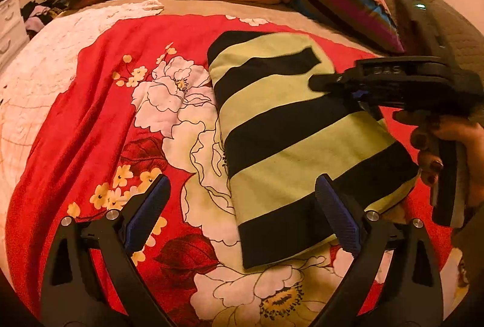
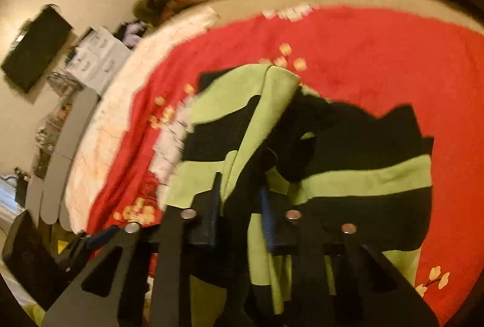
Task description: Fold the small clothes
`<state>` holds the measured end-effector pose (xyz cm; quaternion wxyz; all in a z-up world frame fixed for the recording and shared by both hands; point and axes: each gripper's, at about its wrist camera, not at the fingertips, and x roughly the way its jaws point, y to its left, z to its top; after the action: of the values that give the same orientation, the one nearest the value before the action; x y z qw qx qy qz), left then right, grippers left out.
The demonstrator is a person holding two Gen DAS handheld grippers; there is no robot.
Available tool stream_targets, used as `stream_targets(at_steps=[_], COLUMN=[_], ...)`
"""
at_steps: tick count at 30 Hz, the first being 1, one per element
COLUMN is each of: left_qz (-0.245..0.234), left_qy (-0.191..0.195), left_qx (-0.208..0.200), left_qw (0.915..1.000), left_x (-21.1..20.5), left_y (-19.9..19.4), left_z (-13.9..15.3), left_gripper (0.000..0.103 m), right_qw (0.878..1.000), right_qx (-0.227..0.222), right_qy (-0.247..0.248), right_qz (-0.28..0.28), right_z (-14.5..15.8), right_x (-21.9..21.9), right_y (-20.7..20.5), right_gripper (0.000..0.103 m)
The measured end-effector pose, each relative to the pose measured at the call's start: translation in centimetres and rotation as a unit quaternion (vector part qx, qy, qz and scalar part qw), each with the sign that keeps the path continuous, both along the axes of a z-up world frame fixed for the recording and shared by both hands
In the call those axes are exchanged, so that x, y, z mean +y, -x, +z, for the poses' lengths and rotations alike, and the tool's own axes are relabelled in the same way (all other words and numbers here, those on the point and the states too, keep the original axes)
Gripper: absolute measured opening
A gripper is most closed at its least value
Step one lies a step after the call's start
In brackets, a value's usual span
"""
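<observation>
A: Where is the garment?

B: A green-and-black striped top (image 1: 290, 127) lies partly folded on the red floral bedspread (image 1: 99, 103).

A: And the tools?

B: The right hand-held gripper (image 2: 239, 200) is clamped on a raised fold of cloth, likely to carry it across. The left hand-held gripper (image 1: 242, 203) hovers near the hem, fingers wide apart, empty.
</observation>
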<state>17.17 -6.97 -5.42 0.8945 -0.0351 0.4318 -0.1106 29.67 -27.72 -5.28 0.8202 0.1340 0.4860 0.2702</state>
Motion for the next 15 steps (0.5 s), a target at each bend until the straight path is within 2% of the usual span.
stream_targets(at_steps=[3,8,11,15], left_qz=[0.001,-0.005,-0.012,-0.029], left_qy=[0.005,0.014,0.010,-0.005], left_qx=[-0.007,-0.010,-0.008,-0.002], left_qw=[1.0000,0.9998,0.9998,0.9996], left_x=[-0.1,-0.8,-1.7,-3.7], left_y=[0.2,0.3,0.2,-0.8], left_z=[0.8,1.6,1.6,1.4], left_gripper=[0.090,0.092,0.092,0.092], right_qw=[0.999,0.997,0.997,0.997], right_qx=[-0.040,-0.072,-0.073,-0.040], right_qy=[-0.010,-0.012,0.015,0.045], right_qz=[0.015,0.002,-0.026,-0.056], right_z=[2.5,5.4,4.8,1.9], right_x=[-0.5,-3.6,-6.3,-8.1], right_y=[1.5,3.1,3.1,2.7], right_gripper=[0.014,0.013,0.013,0.013])
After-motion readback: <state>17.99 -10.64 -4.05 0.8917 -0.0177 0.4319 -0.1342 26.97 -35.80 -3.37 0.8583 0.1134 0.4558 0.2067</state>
